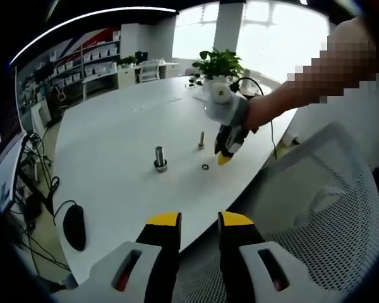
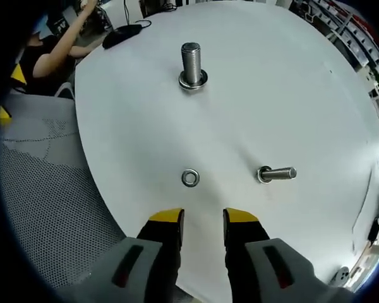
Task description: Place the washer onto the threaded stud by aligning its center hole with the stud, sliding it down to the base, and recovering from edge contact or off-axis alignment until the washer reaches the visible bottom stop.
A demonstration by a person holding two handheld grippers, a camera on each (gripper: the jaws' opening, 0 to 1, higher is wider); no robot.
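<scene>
I'm holding my right gripper [image 2: 202, 218] low over the near edge of the white table [image 2: 290, 95], jaws spread with a clear gap and nothing between the yellow tips. Just beyond those tips the washer [image 2: 189, 178] is lying flat on the tabletop, untouched and apart from both bolts. To its right in the right gripper view a smaller bolt [image 2: 276, 174] is showing; this view looks down at a slant, so I cannot tell whether it is standing or lying. Farther across the table the large threaded stud [image 2: 191, 65] is standing upright on its wide base, well apart from the washer. Past it, at the far edge, a black mouse [image 2: 122, 35] is sitting, and a person's arm [image 2: 66, 47] is reaching in nearby. A grey mesh chair [image 2: 44, 189] is beside the table edge on the left.

I'm keeping my left gripper [image 1: 198, 222] back off the table, over a mesh chair [image 1: 328, 208], jaws parted and pinching nothing. From the left gripper view the washer [image 1: 205, 166] is a small dark ring on the table [image 1: 114, 132], with my right gripper [image 1: 225, 156] hovering just beside it, tips pointing down. The threaded stud [image 1: 160, 157] is standing left of the washer, and the smaller bolt [image 1: 201, 139] is standing beyond it. A mouse [image 1: 74, 226] is lying by the left edge, and a potted plant [image 1: 218, 66] is sitting at the far end.
</scene>
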